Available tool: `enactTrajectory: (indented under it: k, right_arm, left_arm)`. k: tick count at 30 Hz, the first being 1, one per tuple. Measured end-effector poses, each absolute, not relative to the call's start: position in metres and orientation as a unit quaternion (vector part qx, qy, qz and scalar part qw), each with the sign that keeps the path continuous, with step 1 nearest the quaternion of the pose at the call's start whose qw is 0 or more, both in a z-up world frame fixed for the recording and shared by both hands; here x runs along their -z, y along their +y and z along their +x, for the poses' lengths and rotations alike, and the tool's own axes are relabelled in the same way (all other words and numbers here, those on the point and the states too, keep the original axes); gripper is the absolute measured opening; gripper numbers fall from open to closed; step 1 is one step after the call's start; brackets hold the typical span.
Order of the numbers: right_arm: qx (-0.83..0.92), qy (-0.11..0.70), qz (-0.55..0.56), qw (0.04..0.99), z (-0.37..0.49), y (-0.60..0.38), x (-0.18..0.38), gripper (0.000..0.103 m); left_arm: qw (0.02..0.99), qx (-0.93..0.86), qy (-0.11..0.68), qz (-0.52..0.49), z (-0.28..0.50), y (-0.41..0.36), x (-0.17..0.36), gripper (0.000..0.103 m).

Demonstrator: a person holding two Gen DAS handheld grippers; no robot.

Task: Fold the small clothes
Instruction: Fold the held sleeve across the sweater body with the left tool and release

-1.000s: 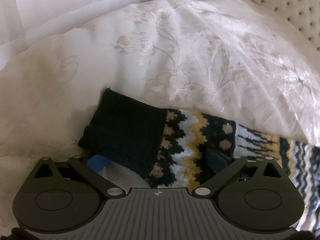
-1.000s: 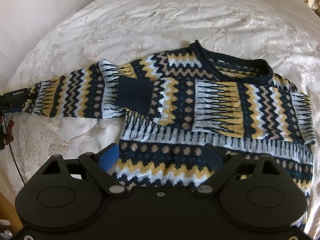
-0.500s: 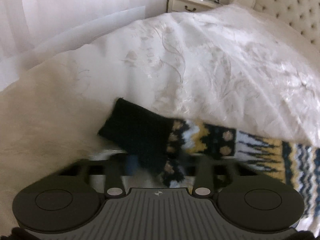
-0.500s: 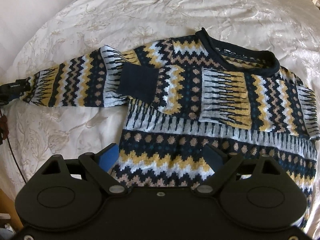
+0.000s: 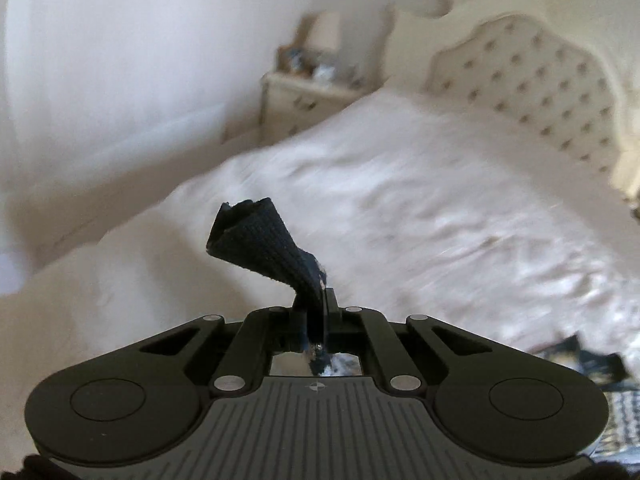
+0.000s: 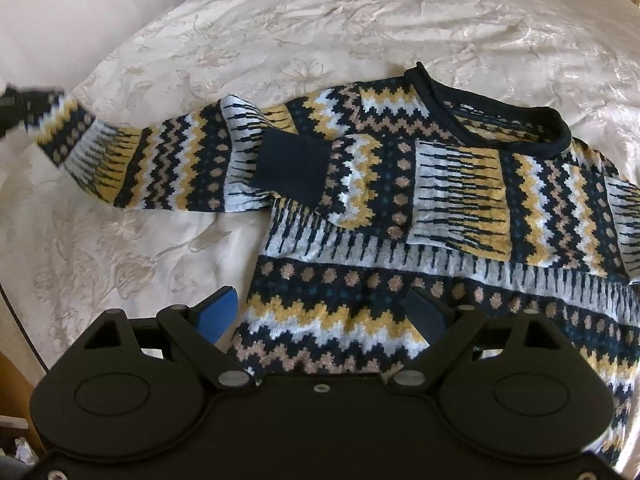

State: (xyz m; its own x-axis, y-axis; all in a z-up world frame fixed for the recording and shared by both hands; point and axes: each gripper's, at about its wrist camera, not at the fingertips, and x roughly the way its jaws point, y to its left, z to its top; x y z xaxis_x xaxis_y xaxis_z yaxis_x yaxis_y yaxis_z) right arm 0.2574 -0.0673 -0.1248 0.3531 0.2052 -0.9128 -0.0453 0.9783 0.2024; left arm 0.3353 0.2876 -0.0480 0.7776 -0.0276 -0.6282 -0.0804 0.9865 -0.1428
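Left wrist view: your left hand-held gripper (image 5: 318,312) is pressed together on the dark sleeve cuff (image 5: 260,244), which rises up and forward-left of the fingers, clear of the bed (image 5: 400,208).

Right wrist view: your right hand-held gripper (image 6: 322,312) is spread, hovering at the hem of the sweater (image 6: 420,208). The held sleeve (image 6: 140,160) runs lengthwise far to its left. The left hand-held gripper is nearer; judged next move: carry the cuff rightward across the body.
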Motion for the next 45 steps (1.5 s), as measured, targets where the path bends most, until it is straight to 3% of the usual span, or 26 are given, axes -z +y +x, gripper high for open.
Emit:
enactTrajectory:
  k: [7,12,20,28,34,37,45]
  right_arm:
    - [-0.077,0.548,0.099,0.827,0.235,-0.112,0.123,0.092]
    - [-0.072,0.541,0.125,0.829,0.216,-0.166,0.125,0.092]
    - [-0.047,0.531,0.156,0.832,0.184,-0.264,0.129,0.092]
    - [-0.024,0.525,0.170,0.833,0.167,-0.324,0.131,0.092]
    - [-0.013,0.526,0.184,0.830,0.167,-0.334,0.133,0.092]
    - [-0.007,0.521,0.189,0.833,0.170,-0.335,0.133,0.092]
    - [0.005,0.498,0.191,0.846,0.214,-0.334,0.132,0.092]
  left_arm:
    - [0.957,0.074,0.271,-0.070,0.321,0.186,-0.012,0.006]
    - [0.953,0.133,0.265,-0.062,0.310,0.092,-0.021,0.006]
    - [0.916,0.203,0.341,-0.058,0.304,-0.070,0.045,0.006]
    - [0.875,0.242,0.418,-0.022,0.296,-0.173,0.109,0.007]
    - [0.840,0.314,0.443,-0.022,0.290,-0.201,0.117,0.010]
    - [0.837,0.338,0.430,-0.021,0.284,-0.198,0.113,0.025]
    - [0.867,0.237,0.438,0.027,0.305,-0.101,0.122,0.027]
